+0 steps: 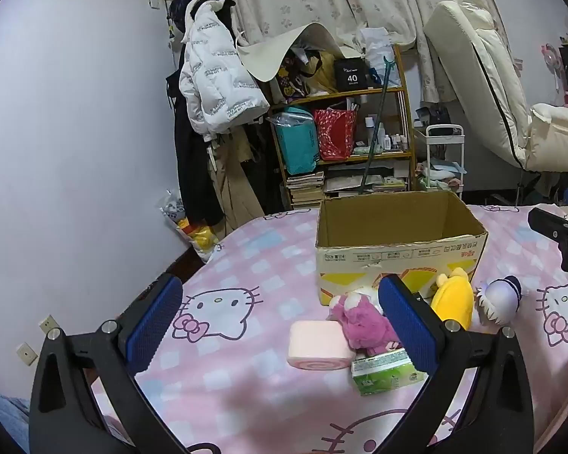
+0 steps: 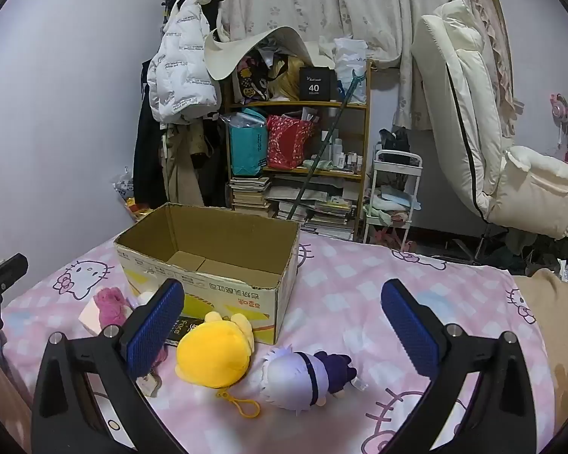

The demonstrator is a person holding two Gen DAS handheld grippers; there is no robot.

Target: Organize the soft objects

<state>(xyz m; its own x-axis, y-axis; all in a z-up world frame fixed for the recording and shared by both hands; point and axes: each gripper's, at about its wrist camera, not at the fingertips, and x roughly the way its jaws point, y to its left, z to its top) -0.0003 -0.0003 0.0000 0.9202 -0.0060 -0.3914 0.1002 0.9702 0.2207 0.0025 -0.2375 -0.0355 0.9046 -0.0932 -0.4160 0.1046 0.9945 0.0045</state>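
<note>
An open, empty cardboard box stands on the pink Hello Kitty bedspread. In front of it lie a pink roll-cake cushion, a pink plush, a green tissue pack, a yellow plush with a keyring, and a white-haired doll in purple. My left gripper is open and empty, hovering above the cushion. My right gripper is open and empty, above the yellow plush and the doll.
A cluttered shelf, hung coats and a white cart stand beyond the bed's far edge. A cream reclining chair is at the right. A tan pillow lies on the bed's right side.
</note>
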